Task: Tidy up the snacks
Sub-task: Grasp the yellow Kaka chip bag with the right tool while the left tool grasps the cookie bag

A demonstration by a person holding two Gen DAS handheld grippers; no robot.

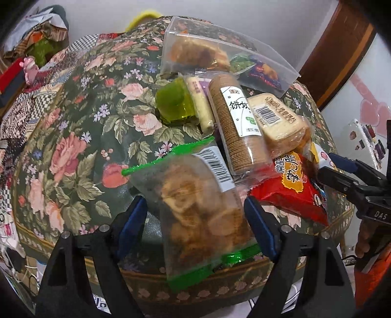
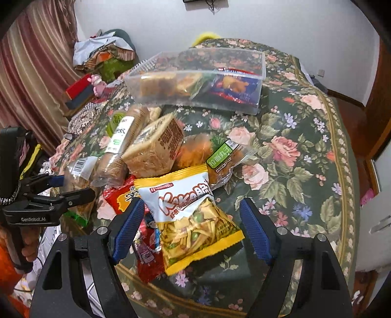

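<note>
Left wrist view first: my left gripper (image 1: 195, 220) stands spread wide, a clear bag of fried snacks (image 1: 195, 208) with green sealed ends lying between the blue pads (image 1: 133, 217), neither pad visibly pressing it. My right gripper (image 2: 189, 230) is likewise released, its fingers either side of one yellow-and-white noodle snack packet (image 2: 190, 220) without pinching it.

Just past that packet lie one red packet (image 1: 290, 188) and a small red wrapper (image 2: 146, 252) under its edge. Behind these sits the pile: one clear sleeve of round biscuits (image 1: 234, 127), one wrapped block of pale cake (image 1: 278, 119), one cream-coloured bar (image 1: 199, 102), one green jelly cup (image 1: 174, 102), and one clear bag of orange balls (image 2: 207, 151) with a green label.

Farther back stands one clear plastic box (image 2: 244, 107), holding brown pastries and a few coloured wrappers; I cannot count those.

All of it rests on one round table under a dark green cloth with pink roses (image 2: 293, 151). Beyond the table's far left lies a heap of clothes (image 2: 102, 56), with a striped curtain (image 2: 36, 61) and a white wall (image 2: 293, 22) behind.
</note>
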